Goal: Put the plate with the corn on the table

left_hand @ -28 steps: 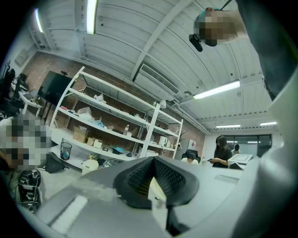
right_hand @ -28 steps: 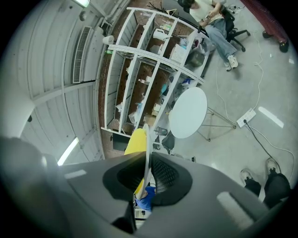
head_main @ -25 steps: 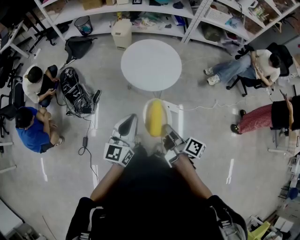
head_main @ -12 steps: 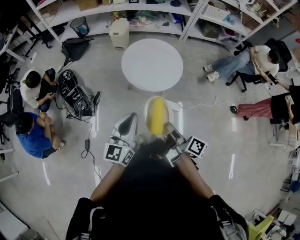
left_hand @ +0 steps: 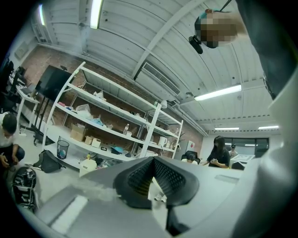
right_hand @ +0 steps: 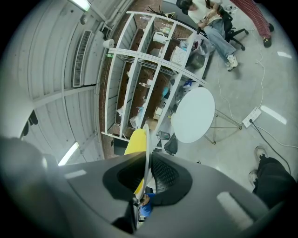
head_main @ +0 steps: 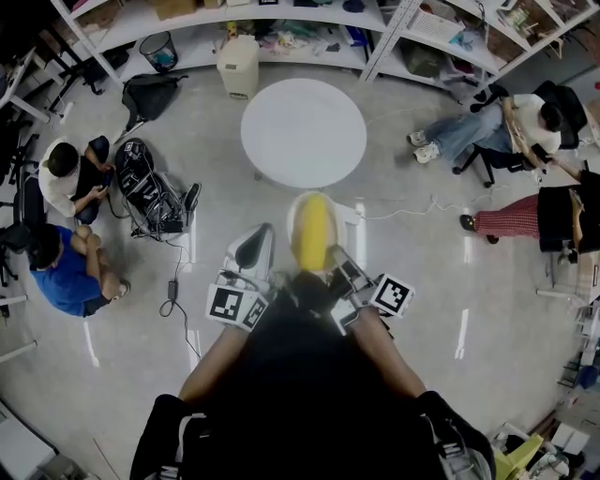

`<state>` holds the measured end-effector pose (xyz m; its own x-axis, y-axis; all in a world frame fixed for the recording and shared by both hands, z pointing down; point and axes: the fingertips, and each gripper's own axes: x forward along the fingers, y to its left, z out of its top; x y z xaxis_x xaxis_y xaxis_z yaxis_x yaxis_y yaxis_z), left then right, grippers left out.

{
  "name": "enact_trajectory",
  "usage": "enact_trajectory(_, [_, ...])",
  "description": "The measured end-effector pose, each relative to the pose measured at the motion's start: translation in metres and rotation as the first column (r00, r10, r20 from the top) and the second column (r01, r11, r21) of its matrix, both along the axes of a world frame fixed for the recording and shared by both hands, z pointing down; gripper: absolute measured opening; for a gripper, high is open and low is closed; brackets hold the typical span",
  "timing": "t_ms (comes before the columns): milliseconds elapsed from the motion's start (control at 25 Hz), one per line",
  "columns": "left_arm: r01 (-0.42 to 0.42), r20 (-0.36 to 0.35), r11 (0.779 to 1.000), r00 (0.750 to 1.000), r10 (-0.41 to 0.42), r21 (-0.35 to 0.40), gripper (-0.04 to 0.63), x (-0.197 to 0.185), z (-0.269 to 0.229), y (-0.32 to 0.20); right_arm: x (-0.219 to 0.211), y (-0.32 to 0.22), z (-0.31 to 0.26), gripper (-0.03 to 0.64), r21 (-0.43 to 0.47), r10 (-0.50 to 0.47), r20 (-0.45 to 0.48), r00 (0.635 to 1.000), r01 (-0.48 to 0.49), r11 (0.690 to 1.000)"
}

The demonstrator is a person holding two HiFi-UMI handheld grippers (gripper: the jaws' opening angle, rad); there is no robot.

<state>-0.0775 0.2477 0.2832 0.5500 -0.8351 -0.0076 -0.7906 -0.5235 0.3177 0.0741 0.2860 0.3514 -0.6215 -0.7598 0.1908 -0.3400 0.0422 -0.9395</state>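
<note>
A white plate (head_main: 314, 204) carrying a yellow corn cob (head_main: 313, 231) is held out in front of me above the floor. My right gripper (head_main: 336, 259) is shut on the plate's near rim. In the right gripper view the plate (right_hand: 146, 137) stands edge-on between the pads, with the corn (right_hand: 135, 141) on its left side. The round white table (head_main: 303, 131) stands just beyond the plate, its top bare; it also appears in the right gripper view (right_hand: 193, 115). My left gripper (head_main: 253, 247) hovers left of the plate, apart from it. Its jaws (left_hand: 153, 160) meet with nothing between them.
Two people sit on the floor at the left (head_main: 67, 267) beside bags and gear (head_main: 153, 194). Others sit on chairs at the right (head_main: 502, 127). Shelving (head_main: 281, 23) runs along the back, with a white bin (head_main: 237, 66) and a waste basket (head_main: 160, 52). A cable and power strip (head_main: 441, 202) lie right of the table.
Both grippers and the plate hold nearly the same place in view. The person in red trousers at the right has slid further toward the frame edge.
</note>
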Motion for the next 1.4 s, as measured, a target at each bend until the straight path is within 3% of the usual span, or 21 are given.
enact_trajectory(680, [0.061,0.032,0.998,0.998,-0.060,-0.016,0.003,0.037,-0.001,-0.058,0.025,-0.064,-0.001,0.038,0.020,-0.080,0.035,0.996,0.079,0.997])
enact_trajectory(1240, [0.164,0.056,0.987,0.985,-0.163,0.001,0.003,0.071,-0.010,-0.107,0.060,-0.133,-0.005,0.037,0.046,-0.169,0.044,0.985,0.167,0.985])
enact_trajectory(1400, [0.187,0.063,0.982,0.980,-0.187,-0.002,0.004,0.072,-0.009,-0.115,0.064,-0.143,0.004,0.037,0.002,-0.164,0.050,0.985,0.165,0.986])
